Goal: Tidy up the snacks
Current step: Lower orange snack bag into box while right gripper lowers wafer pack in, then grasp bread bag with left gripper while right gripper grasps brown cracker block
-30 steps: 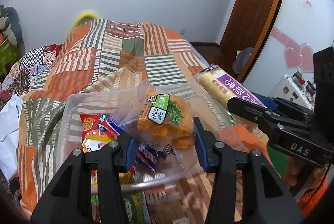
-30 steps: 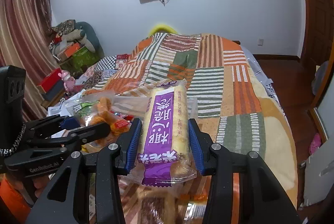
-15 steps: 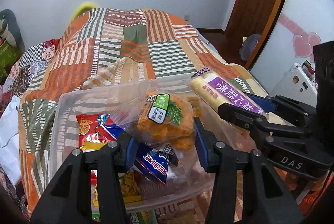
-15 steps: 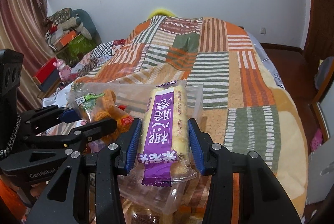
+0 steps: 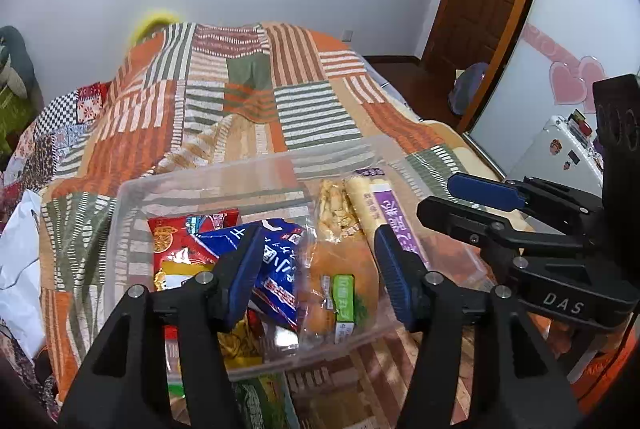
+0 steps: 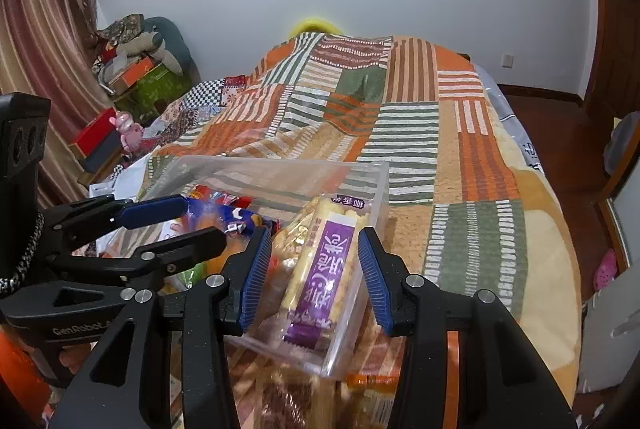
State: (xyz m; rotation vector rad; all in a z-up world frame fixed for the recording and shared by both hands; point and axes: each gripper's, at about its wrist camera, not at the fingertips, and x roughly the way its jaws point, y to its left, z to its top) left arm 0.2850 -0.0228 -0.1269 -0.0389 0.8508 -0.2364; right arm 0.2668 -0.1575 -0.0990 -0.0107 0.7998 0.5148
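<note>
Hovering with jaws just spread, the left gripper (image 5: pixel 316 269) has the orange snack bag (image 5: pixel 340 289) lying loose below in the clear bin (image 5: pixel 208 177), while the right gripper (image 6: pixel 310 271), also parted, straddles the purple pack (image 6: pixel 324 277) lengthwise.

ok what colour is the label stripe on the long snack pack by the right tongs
Purple with white lettering, on a pale yellow long snack pack lying in the clear bin; clearest in the right wrist view.

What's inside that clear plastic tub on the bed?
The clear tub holds a purple snack pack, an orange snack bag, a blue packet and a red packet. Anything beneath them is covered.
</note>
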